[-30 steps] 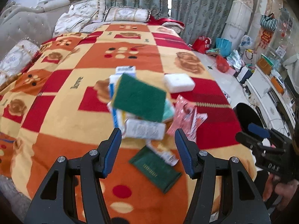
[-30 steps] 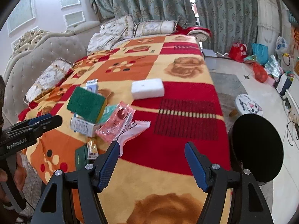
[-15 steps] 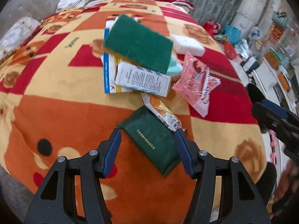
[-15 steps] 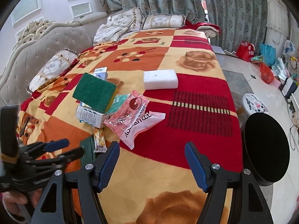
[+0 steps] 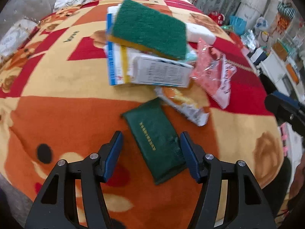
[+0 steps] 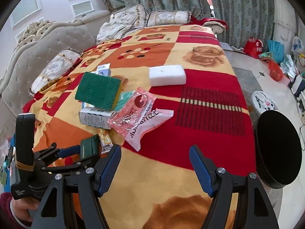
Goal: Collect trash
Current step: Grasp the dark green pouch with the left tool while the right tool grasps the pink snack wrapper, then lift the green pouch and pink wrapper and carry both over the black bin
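Trash lies on a patterned blanket (image 5: pixel 57 87). A dark green packet (image 5: pixel 156 137) lies flat between the fingers of my open left gripper (image 5: pixel 149 150); it also shows in the right wrist view (image 6: pixel 88 146). Beyond it lie a yellow snack wrapper (image 5: pixel 183 103), a pink wrapper (image 5: pixel 211 72), a white box (image 5: pixel 162 72) and a green sponge (image 5: pixel 150 28). My right gripper (image 6: pixel 155 166) is open and empty over the blanket's near edge. A black round bin (image 6: pixel 278 150) stands to its right.
A white sponge block (image 6: pixel 167 75) lies farther up the bed. Pillows (image 6: pixel 167 18) and a tufted headboard (image 6: pixel 43 43) are at the far end. Bags (image 6: pixel 274 47) clutter the floor at the right, by the curtains.
My left gripper has moved forward and down until its open fingers stand either side of the dark green packet. The right gripper has barely moved.
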